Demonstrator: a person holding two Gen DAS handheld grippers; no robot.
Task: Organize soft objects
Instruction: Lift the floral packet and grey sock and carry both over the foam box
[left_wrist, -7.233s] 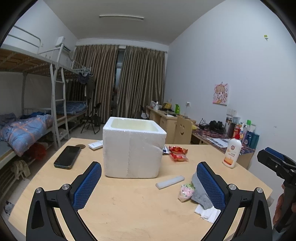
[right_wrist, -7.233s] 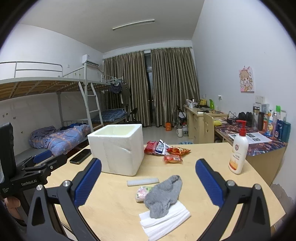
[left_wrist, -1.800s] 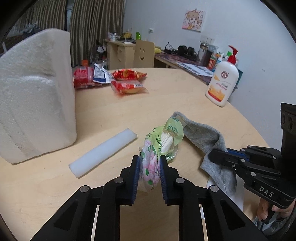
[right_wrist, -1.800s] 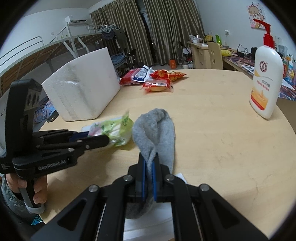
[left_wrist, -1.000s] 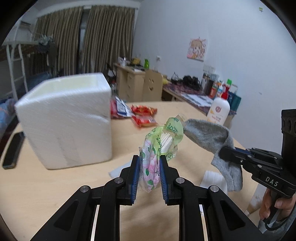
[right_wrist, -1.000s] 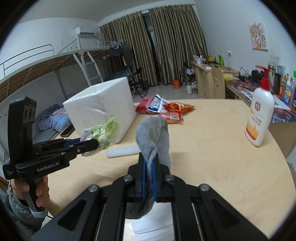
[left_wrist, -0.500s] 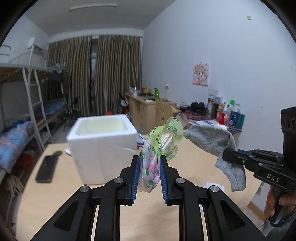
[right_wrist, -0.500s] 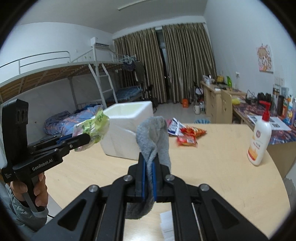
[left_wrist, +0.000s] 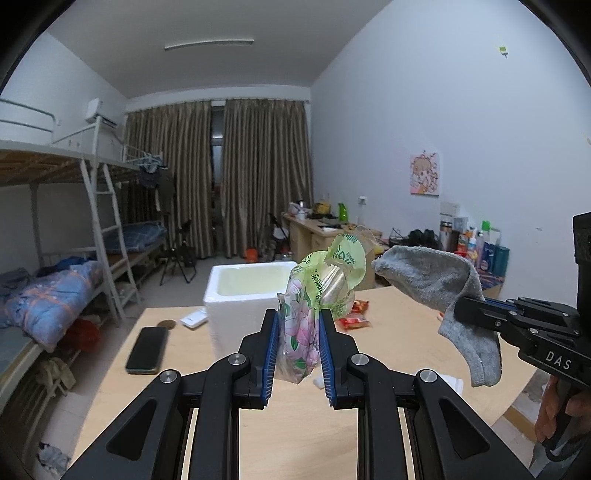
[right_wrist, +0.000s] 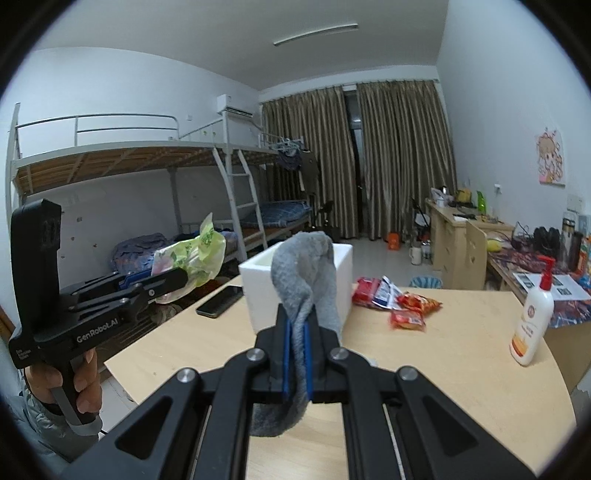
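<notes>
My left gripper (left_wrist: 297, 328) is shut on a green and pink flowered tissue pack (left_wrist: 314, 295) and holds it high above the table; the pack also shows in the right wrist view (right_wrist: 188, 264). My right gripper (right_wrist: 296, 334) is shut on a grey sock (right_wrist: 306, 273), which hangs from its jaws; the sock also shows in the left wrist view (left_wrist: 432, 280). An open white foam box (left_wrist: 247, 295) stands on the wooden table (left_wrist: 388, 332) ahead of both grippers; it also shows in the right wrist view (right_wrist: 343, 266).
A black phone (left_wrist: 147, 349) lies left of the box. Red snack packets (right_wrist: 402, 299) lie right of it. A white lotion pump bottle (right_wrist: 532, 321) stands near the table's right edge. A bunk bed (left_wrist: 55, 280) is on the left, desks (right_wrist: 458, 229) on the right.
Both grippers have lifted their loads off the table and risen higher. The view now looks down toward the open top of the foam box from farther back.
</notes>
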